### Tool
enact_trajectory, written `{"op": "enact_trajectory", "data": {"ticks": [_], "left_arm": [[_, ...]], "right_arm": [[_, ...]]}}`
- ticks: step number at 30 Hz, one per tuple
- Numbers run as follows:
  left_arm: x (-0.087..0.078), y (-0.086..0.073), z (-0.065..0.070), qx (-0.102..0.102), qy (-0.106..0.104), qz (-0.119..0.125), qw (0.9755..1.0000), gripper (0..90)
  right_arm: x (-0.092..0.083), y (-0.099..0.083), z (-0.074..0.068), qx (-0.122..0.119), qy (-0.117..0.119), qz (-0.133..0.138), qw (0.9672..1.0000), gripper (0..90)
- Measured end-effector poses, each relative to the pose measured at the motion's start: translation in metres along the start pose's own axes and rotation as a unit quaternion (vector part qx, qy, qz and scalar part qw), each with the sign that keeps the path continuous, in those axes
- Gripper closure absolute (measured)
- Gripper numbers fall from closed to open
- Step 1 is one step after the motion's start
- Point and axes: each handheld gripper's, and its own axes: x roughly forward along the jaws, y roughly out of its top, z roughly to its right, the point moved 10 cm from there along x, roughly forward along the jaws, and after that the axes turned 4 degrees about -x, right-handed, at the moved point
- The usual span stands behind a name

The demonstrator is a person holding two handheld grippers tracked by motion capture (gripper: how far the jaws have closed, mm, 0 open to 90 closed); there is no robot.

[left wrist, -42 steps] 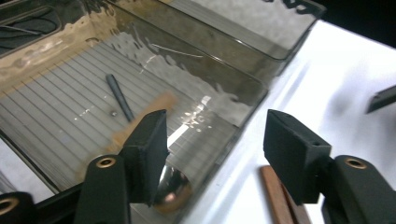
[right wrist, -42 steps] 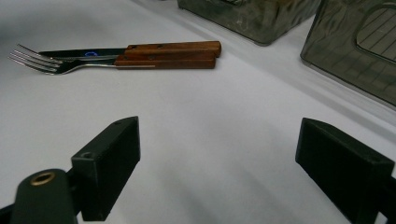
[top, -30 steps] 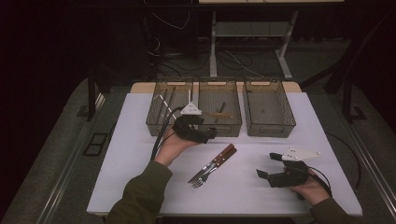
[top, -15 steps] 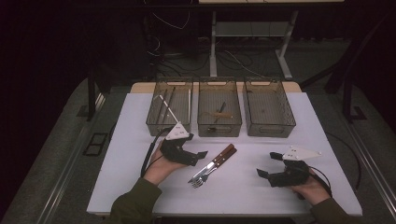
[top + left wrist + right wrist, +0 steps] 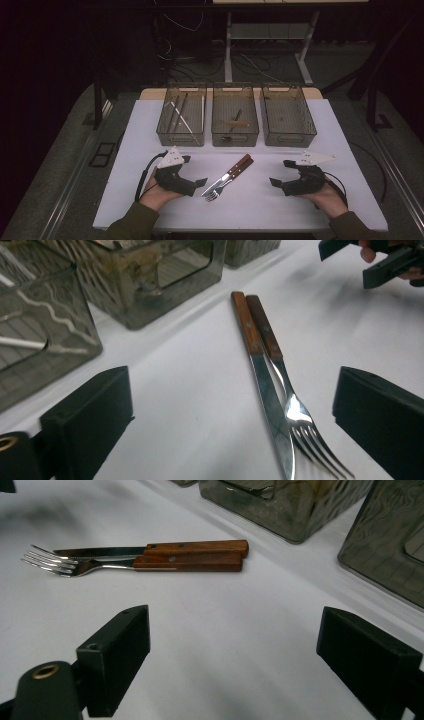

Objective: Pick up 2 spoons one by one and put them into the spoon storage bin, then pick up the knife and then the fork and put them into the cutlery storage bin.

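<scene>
One knife (image 5: 231, 174) and one fork (image 5: 223, 185) lie before three bins (image 5: 235, 120); left gripper (image 5: 199, 183) jaws just opened, right gripper (image 5: 276, 184) jaws apart, both empty.

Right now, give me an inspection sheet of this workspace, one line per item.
Surface: white table, bare around the cutlery.
Job's things: knife and fork with wooden handles, lying side by side, touching.
Clutter: three mesh bins in a row at the back; thin sticks in the left one, small utensils in the middle one.
Grippers: left gripper open, jaws just opening, nothing between them; right gripper open, holding nothing.
Cables: cable trailing from the left gripper; more on the floor behind.
Surroundings: dark room, table legs behind.
</scene>
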Motion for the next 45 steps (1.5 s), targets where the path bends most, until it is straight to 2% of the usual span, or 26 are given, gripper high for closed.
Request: {"op": "enact_trajectory", "data": {"ticks": [5,9,15,24,29,34,39,45], "left_arm": [[-0.005,-0.01,0.001,-0.008,-0.001,-0.006,1.0,0.0],[-0.008,-0.017,-0.002,-0.007,0.013,-0.015,0.9998,0.0],[-0.011,-0.022,-0.004,-0.009,0.018,-0.019,0.9996,0.0],[-0.007,-0.026,-0.003,-0.002,0.015,-0.035,0.9993,0.0],[-0.007,-0.026,-0.006,-0.01,0.019,-0.038,0.999,0.0],[-0.006,-0.026,-0.006,-0.006,0.022,-0.041,0.9989,0.0],[-0.007,-0.026,-0.006,-0.006,0.023,-0.039,0.999,0.0],[-0.008,-0.026,-0.007,-0.005,0.023,-0.04,0.9989,0.0]], "right_arm": [[0.002,0.001,-0.001,0.0,0.003,-0.013,0.9999,13.8],[0.004,0.005,-0.003,0.005,0.015,-0.015,0.9998,14.9],[0.011,0.015,-0.005,0.009,0.036,-0.018,0.9991,25.7],[0.034,0.031,-0.003,-0.005,0.056,-0.032,0.9979,51.9],[0.048,0.042,-0.005,-0.016,0.064,-0.04,0.997,71.7],[0.067,0.05,-0.002,-0.021,0.057,-0.056,0.9966,89.2],[0.09,0.058,-0.003,-0.027,0.063,-0.066,0.9955,90.0],[0.112,0.063,0.001,-0.031,0.05,-0.084,0.9947,90.0]]}}
